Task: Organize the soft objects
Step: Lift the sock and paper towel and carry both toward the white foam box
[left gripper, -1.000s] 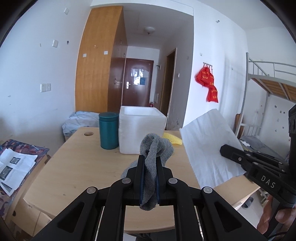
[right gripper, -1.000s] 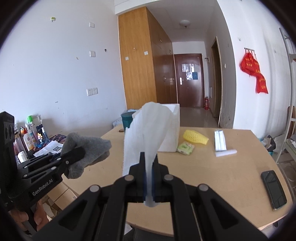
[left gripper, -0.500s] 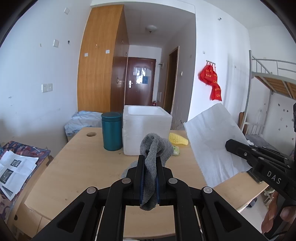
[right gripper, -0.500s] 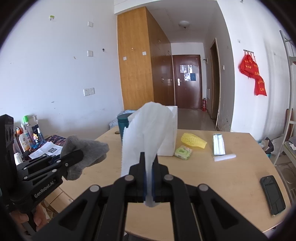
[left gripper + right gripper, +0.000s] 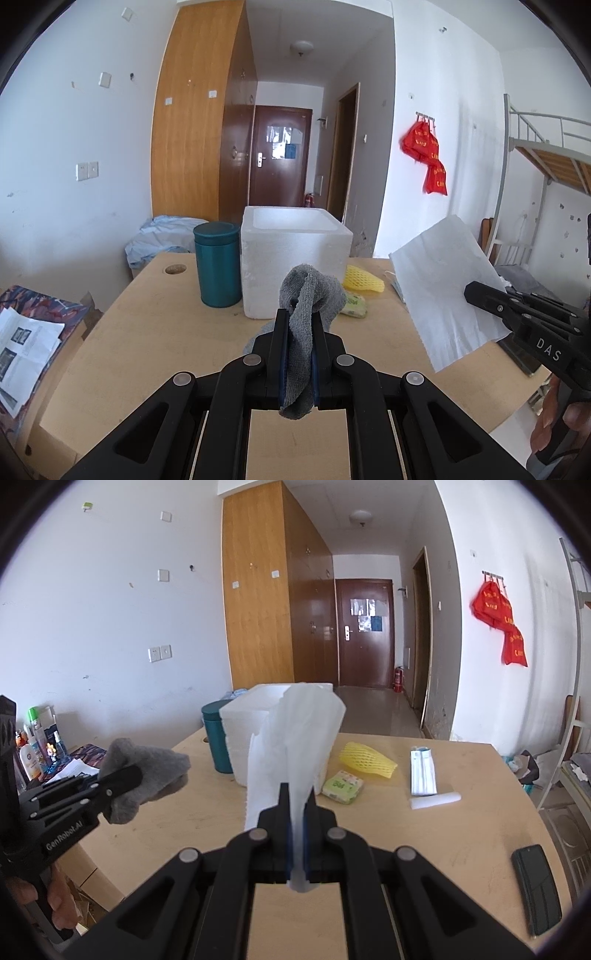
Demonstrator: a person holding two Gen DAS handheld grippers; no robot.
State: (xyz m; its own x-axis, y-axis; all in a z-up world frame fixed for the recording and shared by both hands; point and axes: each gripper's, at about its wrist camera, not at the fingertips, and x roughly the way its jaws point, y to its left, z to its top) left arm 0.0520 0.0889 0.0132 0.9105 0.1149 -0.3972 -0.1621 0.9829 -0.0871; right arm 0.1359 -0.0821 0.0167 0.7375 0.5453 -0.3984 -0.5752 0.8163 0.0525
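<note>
Left hand-held gripper (image 5: 298, 325) is clamped tight on a grey cloth (image 5: 308, 295), held above the bench (image 5: 155, 332). Right hand-held gripper (image 5: 297, 805) is pinched closed on a white sheet (image 5: 295, 738), likewise aloft, near the foam box (image 5: 291, 254).

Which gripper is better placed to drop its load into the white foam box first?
Left, probably. The left gripper, jaws shut on the grey knitted cloth, points straight at the white foam box. The right gripper, clamping the white tissue sheet, sits further to the box's side.
</note>
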